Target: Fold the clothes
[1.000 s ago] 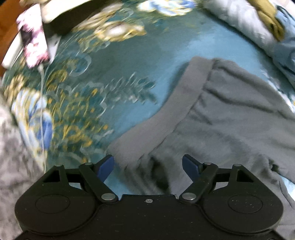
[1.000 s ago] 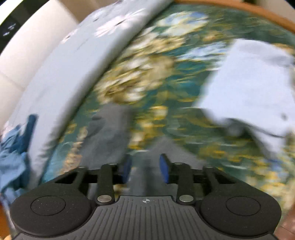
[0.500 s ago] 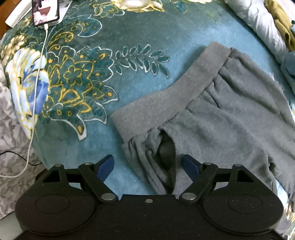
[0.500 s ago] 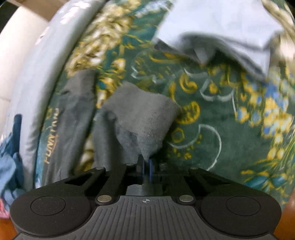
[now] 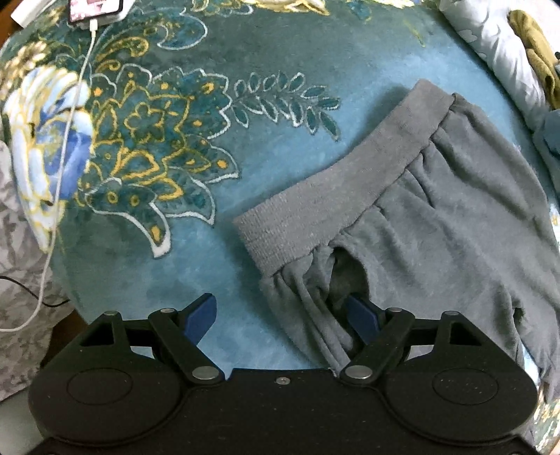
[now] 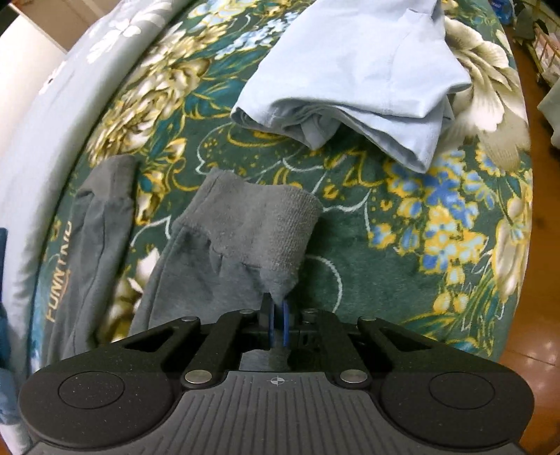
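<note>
Grey sweatpants (image 5: 437, 217) lie on a teal floral blanket (image 5: 210, 140), with the ribbed waistband (image 5: 336, 185) toward me. My left gripper (image 5: 283, 315) is open and low over the pants' near hip edge; folds of cloth lie between its blue pads. In the right wrist view the pants' ribbed leg cuff (image 6: 259, 224) is pinched in my shut right gripper (image 6: 278, 318) and lifted a little. The other leg (image 6: 94, 224), with orange lettering, lies flat to the left.
A folded light-blue shirt (image 6: 367, 70) lies beyond the cuff. A phone (image 5: 96, 7) with a white cable (image 5: 66, 147) is at far left. A pale quilt (image 5: 497, 52) with an olive garment (image 5: 535, 52) lies at right. The bed's edge and wooden floor (image 6: 535, 280) are right.
My right gripper closed on the leg cuff and now holds it raised. My left gripper settled closer over the pants' hip edge, still open.
</note>
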`<state>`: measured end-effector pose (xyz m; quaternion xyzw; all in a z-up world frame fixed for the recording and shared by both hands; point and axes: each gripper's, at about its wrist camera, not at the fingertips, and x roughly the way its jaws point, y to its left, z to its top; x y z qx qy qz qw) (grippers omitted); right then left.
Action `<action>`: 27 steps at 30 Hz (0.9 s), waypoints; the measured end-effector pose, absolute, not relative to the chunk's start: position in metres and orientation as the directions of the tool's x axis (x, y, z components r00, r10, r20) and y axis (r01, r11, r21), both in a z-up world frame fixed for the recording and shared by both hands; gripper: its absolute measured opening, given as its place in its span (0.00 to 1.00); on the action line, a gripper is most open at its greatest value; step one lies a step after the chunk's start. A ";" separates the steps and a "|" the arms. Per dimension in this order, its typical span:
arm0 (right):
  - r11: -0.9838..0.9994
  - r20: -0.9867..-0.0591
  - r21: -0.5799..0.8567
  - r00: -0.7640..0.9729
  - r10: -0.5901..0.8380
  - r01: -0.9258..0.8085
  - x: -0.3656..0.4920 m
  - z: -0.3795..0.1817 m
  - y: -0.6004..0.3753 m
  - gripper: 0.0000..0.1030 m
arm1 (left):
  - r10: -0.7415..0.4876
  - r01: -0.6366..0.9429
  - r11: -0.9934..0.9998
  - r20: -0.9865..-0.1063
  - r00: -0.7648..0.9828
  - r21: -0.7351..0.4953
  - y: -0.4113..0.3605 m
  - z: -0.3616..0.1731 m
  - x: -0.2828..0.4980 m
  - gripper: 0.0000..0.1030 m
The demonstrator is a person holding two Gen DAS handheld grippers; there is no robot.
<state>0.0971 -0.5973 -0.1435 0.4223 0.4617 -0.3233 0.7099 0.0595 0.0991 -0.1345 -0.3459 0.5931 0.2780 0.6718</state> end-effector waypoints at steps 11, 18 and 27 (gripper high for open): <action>0.360 -0.911 0.375 0.412 -0.026 0.854 0.097 -0.148 -0.599 0.05 | -0.073 -0.839 0.479 -0.964 0.254 -0.257 0.105 -0.134 0.059 0.04; 0.450 -0.899 0.358 0.433 -0.073 0.818 0.098 -0.117 -0.597 0.02 | -0.041 -0.824 0.504 -0.960 0.276 -0.258 0.110 -0.102 0.055 0.03; 0.463 -0.874 0.411 0.484 -0.047 0.785 0.094 -0.093 -0.603 0.02 | -0.060 -0.805 0.511 -0.947 0.316 -0.302 0.113 -0.085 0.075 0.03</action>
